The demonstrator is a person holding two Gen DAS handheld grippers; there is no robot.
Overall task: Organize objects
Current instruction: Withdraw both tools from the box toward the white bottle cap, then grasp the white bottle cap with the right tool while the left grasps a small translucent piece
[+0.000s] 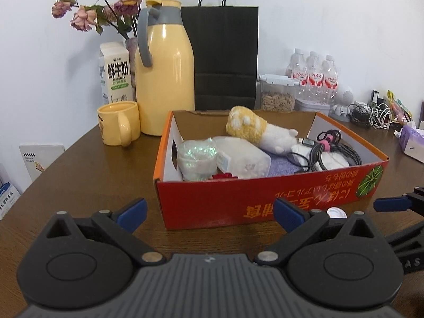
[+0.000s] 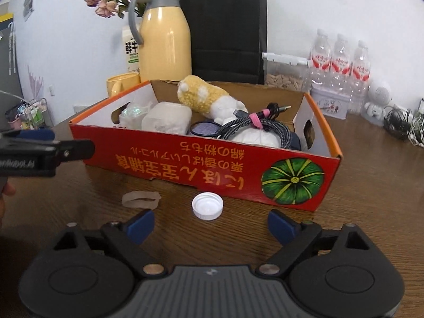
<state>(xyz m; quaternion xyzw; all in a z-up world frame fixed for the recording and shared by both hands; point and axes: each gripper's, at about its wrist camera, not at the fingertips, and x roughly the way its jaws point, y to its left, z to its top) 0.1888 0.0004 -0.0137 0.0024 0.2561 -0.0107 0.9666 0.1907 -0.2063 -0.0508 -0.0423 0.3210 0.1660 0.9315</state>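
I take the box (image 2: 201,159) as my landmark: an open red carton with an orange rim on the brown table (image 2: 371,212), print on its near wall upside down to me. Just in front of that wall a white cap (image 2: 207,206) lies open side up, and left of the cap a tan rubber band (image 2: 141,199) lies flat; both are apart from the box and from each other. My right gripper (image 2: 210,224) hovers just short of the cap, fingers spread wide with nothing between them, neither pad touching the cap. My left gripper (image 1: 210,213) faces the box's near wall further left, fingers likewise spread and empty. From the left wrist view the cap (image 1: 336,213) is mostly hidden behind the gripper's right finger; only a sliver shows, and the band I cannot see there at all.

Inside the box I make out a yellow-and-white plush (image 1: 254,129), a frosted plastic tub (image 1: 243,159), a shiny crinkled bag (image 1: 197,159) and a braided cable (image 2: 254,126) bound with a pink tie. Something white lies under the cable; I cannot tell what it is. A red scrap at the near inner wall is cut off by the rim.

Behind the box stand a yellow jug (image 1: 165,79), a mug (image 1: 119,123), a milk carton (image 1: 115,73), a black bag (image 1: 225,58), a jar (image 1: 278,92) and three bottles (image 1: 314,74). The flowers (image 1: 119,0) are cut off at the top. Right of the box, a tangle of cords (image 1: 371,114) is too small to sort out
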